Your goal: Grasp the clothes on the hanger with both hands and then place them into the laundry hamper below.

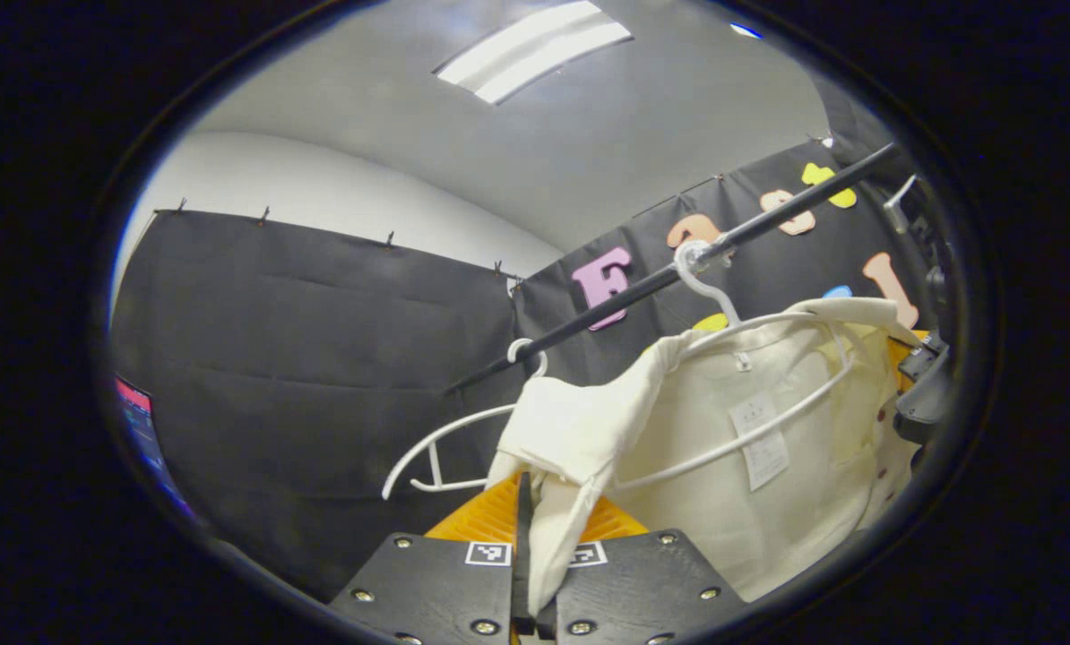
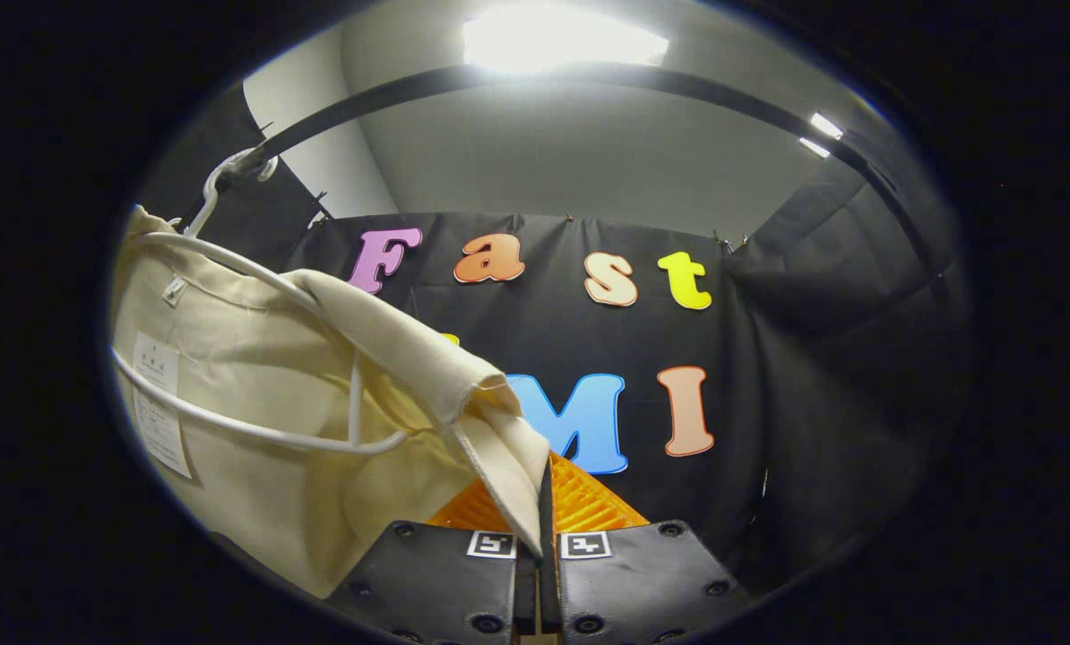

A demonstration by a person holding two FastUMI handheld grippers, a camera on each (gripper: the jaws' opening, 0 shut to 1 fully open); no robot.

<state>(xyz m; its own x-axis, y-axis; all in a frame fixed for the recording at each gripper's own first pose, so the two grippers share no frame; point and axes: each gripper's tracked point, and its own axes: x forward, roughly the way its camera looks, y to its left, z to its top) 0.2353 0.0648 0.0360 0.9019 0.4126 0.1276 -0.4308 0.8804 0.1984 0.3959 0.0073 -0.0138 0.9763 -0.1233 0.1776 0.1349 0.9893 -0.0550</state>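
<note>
A cream garment (image 1: 768,448) hangs on a white hanger (image 1: 723,448) hooked over a black rail (image 1: 678,269). My left gripper (image 1: 526,488) is shut on the garment's near shoulder, and the cloth bunches between its fingers and drapes down over them. In the right gripper view the same cream garment (image 2: 257,430) sits on its white hanger (image 2: 257,425) at the left. My right gripper (image 2: 546,475) is shut on a pulled-out fold of the other shoulder. The right gripper also shows at the far right edge of the left gripper view, beside the garment.
A second, bare white hanger (image 1: 445,448) hangs from the rail to the left of the garment. The black rail (image 2: 589,81) arches overhead in the right gripper view. Black cloth walls close in behind and to both sides. A ceiling light (image 1: 535,49) is above.
</note>
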